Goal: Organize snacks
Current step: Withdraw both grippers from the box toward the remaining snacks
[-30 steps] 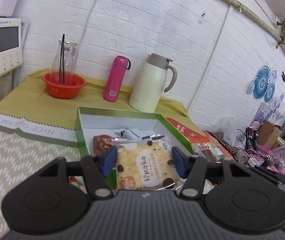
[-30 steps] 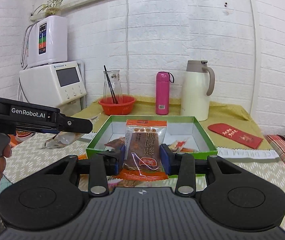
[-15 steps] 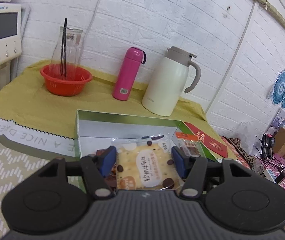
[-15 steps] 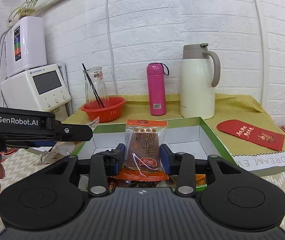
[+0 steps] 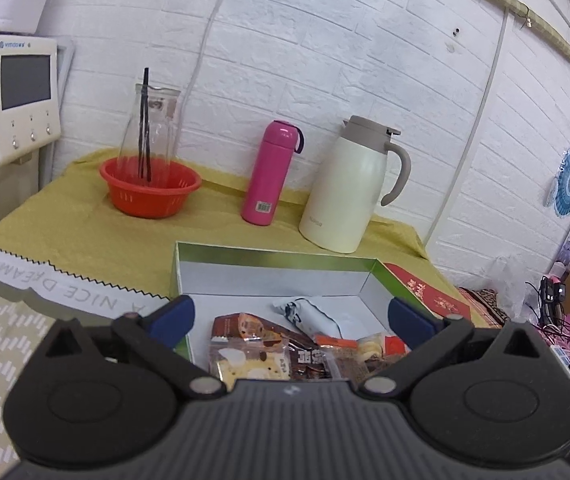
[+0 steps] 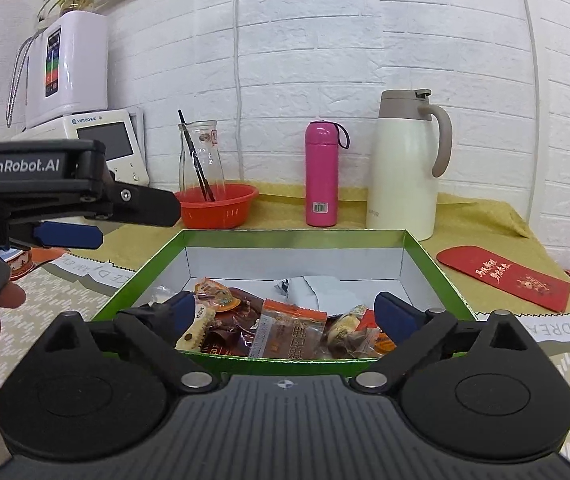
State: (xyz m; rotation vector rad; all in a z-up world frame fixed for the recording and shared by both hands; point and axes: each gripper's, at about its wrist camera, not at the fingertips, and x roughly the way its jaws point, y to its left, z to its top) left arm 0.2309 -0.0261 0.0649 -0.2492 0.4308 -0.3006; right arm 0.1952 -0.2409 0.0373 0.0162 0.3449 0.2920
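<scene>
A green box with a white inside (image 5: pixel 269 258) (image 6: pixel 297 236) holds several snack packets. The yellow cracker packet (image 5: pixel 251 364) lies at its near edge. The brown and orange packet (image 6: pixel 291 334) lies among the other snacks. My left gripper (image 5: pixel 289 314) is open and empty over the box's near left part. My right gripper (image 6: pixel 285 312) is open and empty over the box's near edge. The left gripper also shows from the side in the right wrist view (image 6: pixel 69 234).
At the back stand a red basket with a glass carafe (image 5: pixel 150 194), a pink bottle (image 5: pixel 271 172) and a cream jug (image 5: pixel 351 186). A red envelope (image 6: pixel 505 276) lies right of the box. A white appliance (image 5: pixel 9 96) stands far left. Clutter (image 5: pixel 565 312) lies off the table's right.
Both grippers have opened and let go of their packets. The cracker packet and the brown packet now lie in the box. Both grippers have moved closer over the box.
</scene>
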